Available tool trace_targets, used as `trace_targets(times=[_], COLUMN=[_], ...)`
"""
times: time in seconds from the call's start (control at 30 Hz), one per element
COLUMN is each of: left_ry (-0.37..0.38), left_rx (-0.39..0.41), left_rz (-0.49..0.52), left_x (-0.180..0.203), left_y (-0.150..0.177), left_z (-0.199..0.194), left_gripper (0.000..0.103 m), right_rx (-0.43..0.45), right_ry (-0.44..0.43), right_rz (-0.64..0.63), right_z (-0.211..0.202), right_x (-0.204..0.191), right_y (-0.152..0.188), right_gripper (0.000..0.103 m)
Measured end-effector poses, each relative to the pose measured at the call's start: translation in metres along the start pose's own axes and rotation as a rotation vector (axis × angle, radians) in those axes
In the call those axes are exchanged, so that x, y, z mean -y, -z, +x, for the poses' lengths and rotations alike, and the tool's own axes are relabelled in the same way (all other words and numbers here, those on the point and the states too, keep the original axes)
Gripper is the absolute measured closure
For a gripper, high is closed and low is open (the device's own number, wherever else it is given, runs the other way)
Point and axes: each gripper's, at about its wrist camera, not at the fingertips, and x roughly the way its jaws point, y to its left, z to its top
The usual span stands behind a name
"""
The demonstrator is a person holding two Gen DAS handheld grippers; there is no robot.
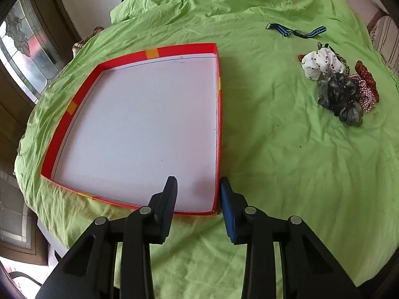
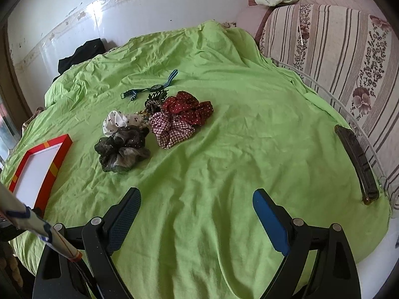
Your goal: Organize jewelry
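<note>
a red-rimmed tray (image 1: 219, 124) with a white floor lies on a bed spread with a wrinkled green sheet (image 1: 286, 162), its near right corner caught between the fingers of the left gripper (image 1: 198, 186). one finger stands inside the tray over the white floor, the other outside against the red wall; the jaws are part-way apart on either side of that wall, and whether the pads actually press on it cannot be told from this angle. orange patches mark the rim on its far and left sides.

to the right and farther off, well apart from the tray, sits a heap of scrunchies (image 1: 341, 84): a white one with dark dots (image 2: 117, 120), a dark sheer one (image 2: 122, 147) nearest the tray, a red-and-white checked one (image 2: 172, 129) and a dark red one with pale dots (image 2: 189, 109), all touching. just beyond the heap lies a wristwatch on a blue striped strap (image 1: 296, 32), stretched flat on the sheet.

the right gripper (image 2: 197, 199) hangs over bare sheet nearer than the heap, its jaws wide apart with nothing between them. a dark curved hair clip (image 2: 356, 164) lies at the sheet's right edge, beside a striped floral cushion (image 2: 336, 57). a black garment (image 2: 82, 54) is bunched against the far wall.
</note>
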Motion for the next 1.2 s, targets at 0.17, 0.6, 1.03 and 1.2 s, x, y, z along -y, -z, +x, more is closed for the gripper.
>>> trace_targets(times=[0.17,0.6,1.03,1.2], left_ry=[-0.001,0.312,0.479,0.490], left_rx=[-0.007,0.107,-0.061,-0.104], left_rz=[-0.024,0.066,0.126,0.100], left_x=[-0.014,0.046,0.152,0.151], left_y=[0.006,-0.049,-0.117,-0.113], left_z=[-0.008,-0.061,0.040,0.048], left_gripper=[0.070,0.042,0.044,0.087], right_rx=[-0.015,-0.033,-0.105,-0.168], right_ry=[-0.004,-0.049,-0.258,-0.378], right_rz=[0.012,-0.013,0.045,0.062], right_z=[0.005,0.029,0.098,0.127], right_x=[0.003,0.008,0.022,0.006], right_y=[-0.001,-0.026,-0.087,-0.099], right_gripper=[0.009,0.009,0.012,0.025])
